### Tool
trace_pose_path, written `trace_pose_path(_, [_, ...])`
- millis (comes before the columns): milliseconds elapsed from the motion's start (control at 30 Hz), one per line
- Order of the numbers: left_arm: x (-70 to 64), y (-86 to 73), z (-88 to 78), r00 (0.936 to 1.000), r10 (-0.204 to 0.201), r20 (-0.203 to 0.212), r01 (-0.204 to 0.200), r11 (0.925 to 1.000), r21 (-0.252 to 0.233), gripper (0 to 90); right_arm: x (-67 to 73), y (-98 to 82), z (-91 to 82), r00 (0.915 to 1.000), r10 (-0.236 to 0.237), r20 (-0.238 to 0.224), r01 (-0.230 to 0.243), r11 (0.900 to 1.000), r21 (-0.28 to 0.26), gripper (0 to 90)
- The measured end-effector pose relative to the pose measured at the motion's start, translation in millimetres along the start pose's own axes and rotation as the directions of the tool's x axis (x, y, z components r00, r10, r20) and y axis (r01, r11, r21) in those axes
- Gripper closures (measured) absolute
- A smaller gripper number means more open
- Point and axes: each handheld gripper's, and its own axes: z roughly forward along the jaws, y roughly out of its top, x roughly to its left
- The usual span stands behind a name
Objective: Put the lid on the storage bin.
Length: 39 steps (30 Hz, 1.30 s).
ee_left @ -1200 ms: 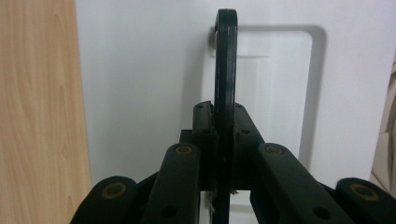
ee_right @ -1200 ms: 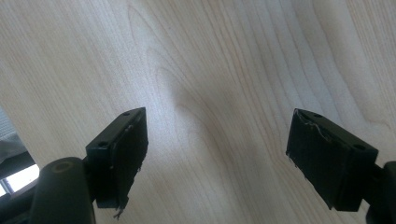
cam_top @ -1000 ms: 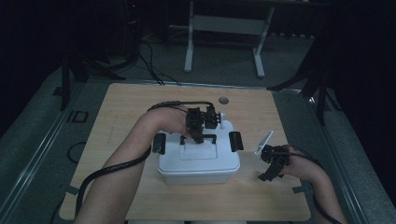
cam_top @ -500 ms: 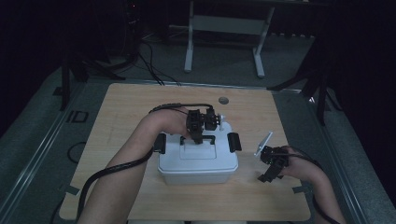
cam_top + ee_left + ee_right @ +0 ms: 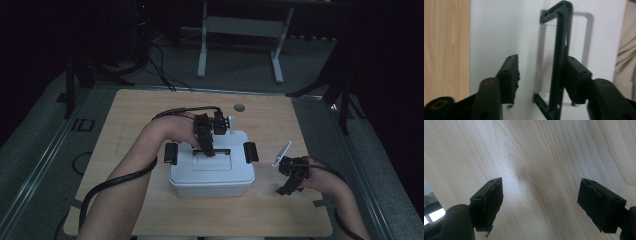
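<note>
- The left gripper (image 5: 209, 150) is down over the middle of the box lid, its jaws set apart on either side of the raised black handle (image 5: 560, 62).
- In the left gripper view (image 5: 540, 80), one jaw pad lies against the handle's bar; the other stands clear of it with white lid showing between. The jaws are not closed on the bar.
- The handle is a thin black frame, swung up from its recess in the lid (image 5: 499, 30); its shadow falls on the white plastic beside it.
- The left hand (image 5: 172, 131) reaches in over the box's far left corner, a black cable looping back along the forearm.
- The box (image 5: 212, 172) is white, sits near the centre of the surface (image 5: 145, 107), and has a black latch at each end, left (image 5: 171, 153) and right (image 5: 250, 151).
- The right gripper (image 5: 289, 186) is well apart from the box, near the right edge of the surface, tilted down toward the wood.
- In the right gripper view (image 5: 540, 205), its jaws are spread wide with nothing between them, bare pale wood grain (image 5: 536, 152) beneath.
- A grey plate (image 5: 281, 153) juts up from the right gripper toward the box's right end.
- A small round dark spot (image 5: 239, 107) lies in the surface near its far edge.
- Beyond the surface, a grey floor with cables (image 5: 165, 70) and a metal stand (image 5: 240, 35) sits in dim light.
</note>
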Motion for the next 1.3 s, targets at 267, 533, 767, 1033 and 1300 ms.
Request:
trace_pose_path(267, [-0.8,-17.0,-5.7,0.9992,-0.027,0.031,0.028,0.9991,-0.032,31.7,1.1,1.6,-1.4,1.0,-0.003,0.0,0.003,1.0,0.0,20.0])
trace_pose_path(533, [-1.4,-40.8,-14.1,0.9979,-0.058,0.03,0.06,0.9968,-0.053,30.7,1.3,1.9,-3.2,1.0,0.003,0.005,-0.003,1.0,0.002,20.0])
trace_pose_path(767, [-0.4,-68.0,-20.3,0.9942,-0.102,0.033,0.105,0.9912,-0.081,30.7,2.7,3.4,-2.1,1.0,0.001,0.002,-0.001,1.0,0.004,20.0])
trace_pose_path(1033, [-1.3,-98.1,-23.3,0.9881,-0.151,0.027,0.153,0.9824,-0.107,30.8,3.0,5.3,-3.8,1.0,-0.002,0.007,0.002,1.0,-0.003,20.0])
trace_pose_path(1300, [-4.5,-128.9,-23.7,0.9807,-0.194,0.024,0.195,0.9747,-0.109,30.8,3.0,5.3,-5.8,0.9999,0.004,0.011,-0.004,1.0,-0.007,20.0])
